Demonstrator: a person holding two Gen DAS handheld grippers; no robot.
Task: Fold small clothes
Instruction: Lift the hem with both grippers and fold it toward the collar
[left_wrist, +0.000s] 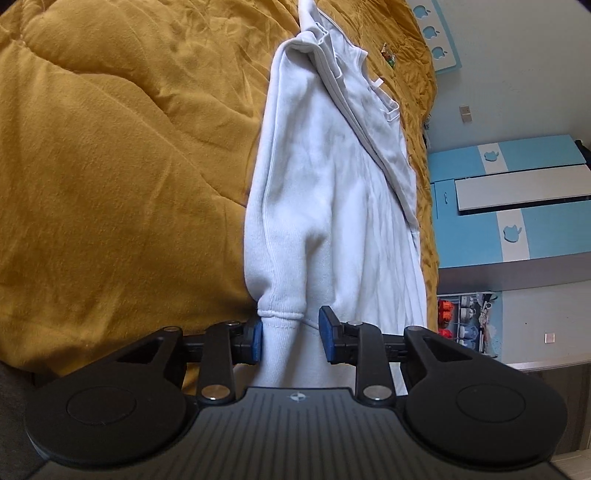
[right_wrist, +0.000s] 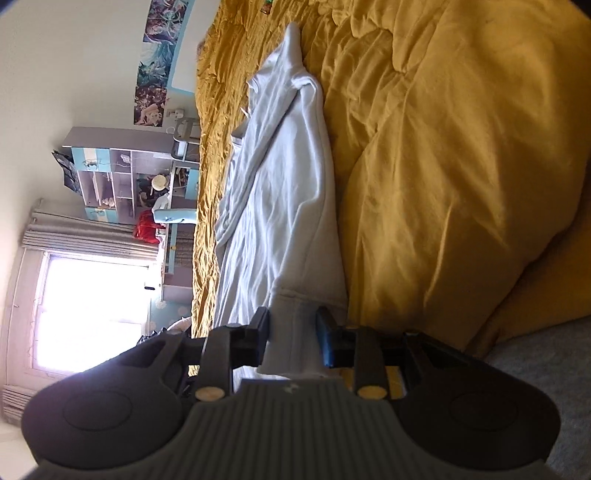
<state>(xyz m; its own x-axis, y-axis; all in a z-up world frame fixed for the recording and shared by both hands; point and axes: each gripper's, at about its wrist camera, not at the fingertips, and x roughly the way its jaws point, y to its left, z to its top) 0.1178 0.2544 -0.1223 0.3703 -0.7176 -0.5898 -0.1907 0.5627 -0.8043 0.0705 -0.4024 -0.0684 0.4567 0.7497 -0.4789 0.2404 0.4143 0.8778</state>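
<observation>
With the left gripper (left_wrist: 291, 338) and right gripper (right_wrist: 293, 339) both parted around the white garment (left_wrist: 332, 192), its folded sleeves may spring apart on the soft bed (left_wrist: 110, 166)

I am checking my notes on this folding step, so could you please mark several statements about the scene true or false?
1. The garment is white. True.
2. It lies on a blue sheet. False: on a mustard-yellow quilt.
3. The left gripper has fabric between its fingers. True.
4. The right gripper is far from the garment. False: fabric lies between its fingers.
5. The garment is spread flat with its sleeves out. False: it is folded into a long narrow strip.
</observation>
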